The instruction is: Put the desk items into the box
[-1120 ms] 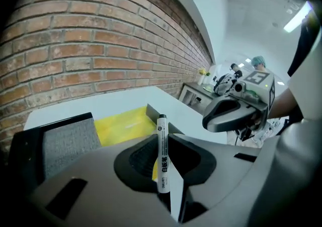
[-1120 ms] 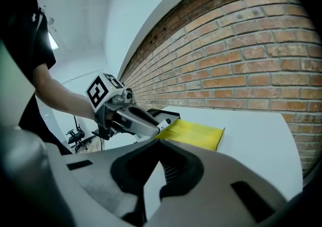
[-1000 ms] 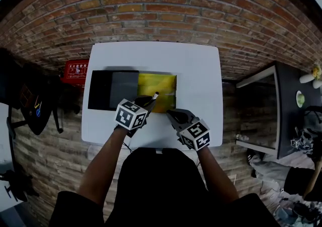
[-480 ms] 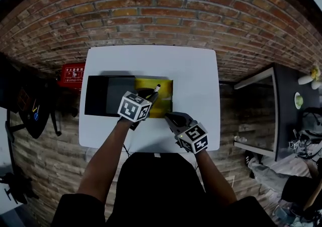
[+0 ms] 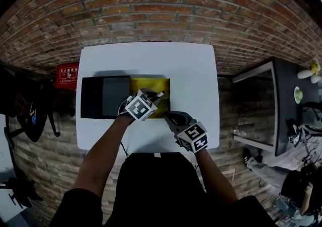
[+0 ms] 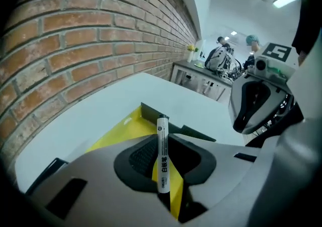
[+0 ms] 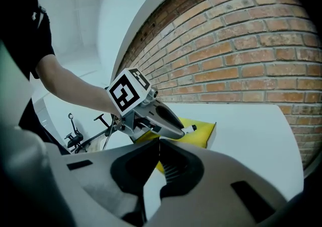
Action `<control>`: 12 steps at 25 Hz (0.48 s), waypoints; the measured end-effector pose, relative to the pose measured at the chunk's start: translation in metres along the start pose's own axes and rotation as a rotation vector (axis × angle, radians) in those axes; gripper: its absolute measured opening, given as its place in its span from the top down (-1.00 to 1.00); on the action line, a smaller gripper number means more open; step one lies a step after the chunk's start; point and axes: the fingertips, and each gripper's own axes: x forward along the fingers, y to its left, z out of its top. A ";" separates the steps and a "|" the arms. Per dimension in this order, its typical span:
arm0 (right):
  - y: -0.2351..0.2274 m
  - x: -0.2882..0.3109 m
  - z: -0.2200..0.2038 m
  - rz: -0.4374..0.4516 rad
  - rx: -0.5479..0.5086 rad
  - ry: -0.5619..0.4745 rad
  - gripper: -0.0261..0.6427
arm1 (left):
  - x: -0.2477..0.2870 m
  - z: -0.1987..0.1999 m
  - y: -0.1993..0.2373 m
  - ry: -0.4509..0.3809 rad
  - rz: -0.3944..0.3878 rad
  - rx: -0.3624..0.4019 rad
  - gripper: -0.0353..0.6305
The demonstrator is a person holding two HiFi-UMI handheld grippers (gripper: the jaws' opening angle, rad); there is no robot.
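Yellow and open-topped, the box sits beneath the left gripper, which pinches a white marker angled down over it, seemingly ready to drop, while the right gripper hangs closed and empty.

The white marker carries black characters — 白板笔 — and white print on the red box is illegible.

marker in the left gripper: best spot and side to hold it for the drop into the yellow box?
The straight barrel, pads on its two long sides, as the left gripper holds the marker now: rear half clamped, free end poking out ahead along the jaws. Tilted down over the yellow box, it should drop end first.
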 end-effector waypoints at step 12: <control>-0.017 0.016 -0.012 -0.071 0.023 0.067 0.86 | 0.023 -0.027 -0.020 0.173 -0.070 0.260 0.66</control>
